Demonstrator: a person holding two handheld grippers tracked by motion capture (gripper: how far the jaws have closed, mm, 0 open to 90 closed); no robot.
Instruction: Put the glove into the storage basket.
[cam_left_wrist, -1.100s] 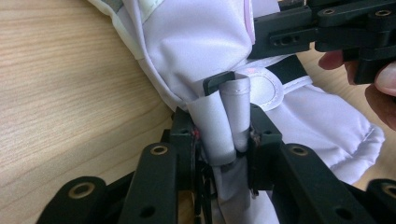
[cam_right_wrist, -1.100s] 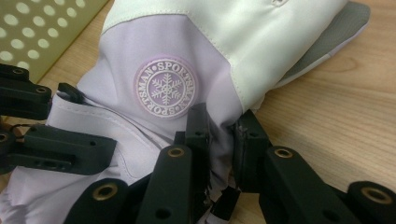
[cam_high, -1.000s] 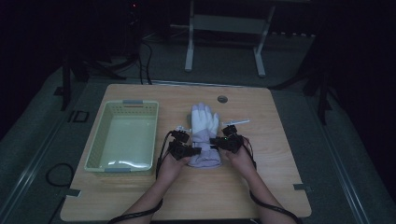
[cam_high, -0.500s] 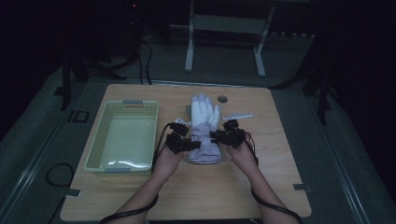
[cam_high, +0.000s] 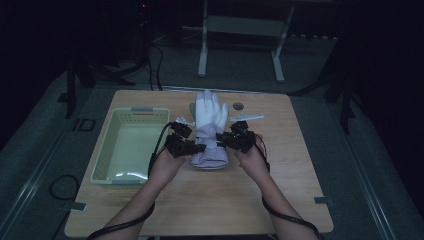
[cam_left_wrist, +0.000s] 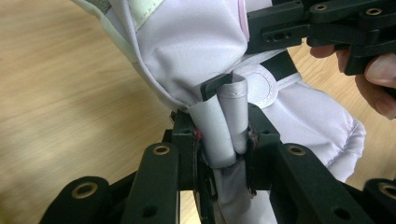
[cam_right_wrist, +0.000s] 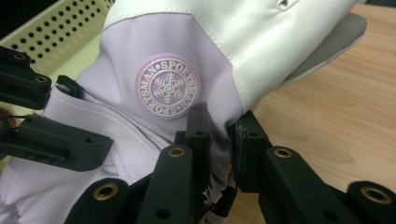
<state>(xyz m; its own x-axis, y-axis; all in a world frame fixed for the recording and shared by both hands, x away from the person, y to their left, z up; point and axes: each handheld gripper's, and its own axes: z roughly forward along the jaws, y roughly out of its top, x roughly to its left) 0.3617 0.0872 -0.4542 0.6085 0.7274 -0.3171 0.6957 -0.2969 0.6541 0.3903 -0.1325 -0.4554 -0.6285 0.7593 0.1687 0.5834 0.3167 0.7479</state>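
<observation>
A pale lilac and white ski glove (cam_high: 210, 130) hangs between the two grippers, lifted off the wooden table (cam_high: 210, 200) with its fingers pointing away from me. My left gripper (cam_high: 200, 148) is shut on a fold of the glove's cuff (cam_left_wrist: 223, 126), pinched between its black jaws. My right gripper (cam_high: 221, 140) is shut on the glove's other edge (cam_right_wrist: 219, 135), just below a round snowflake badge (cam_right_wrist: 168, 87). The other gripper shows at the upper right in the left gripper view and at the left in the right gripper view.
A light green perforated basket (cam_high: 107, 155) stands at the table's left, also seen as a basket corner (cam_right_wrist: 60, 32) in the right gripper view. A small dark disc (cam_high: 238, 106) lies near the far table edge. Metal stand legs (cam_high: 202, 50) are on the floor beyond.
Both grippers have risen and moved away from me with the glove held between them; the glove has come up off the table.
</observation>
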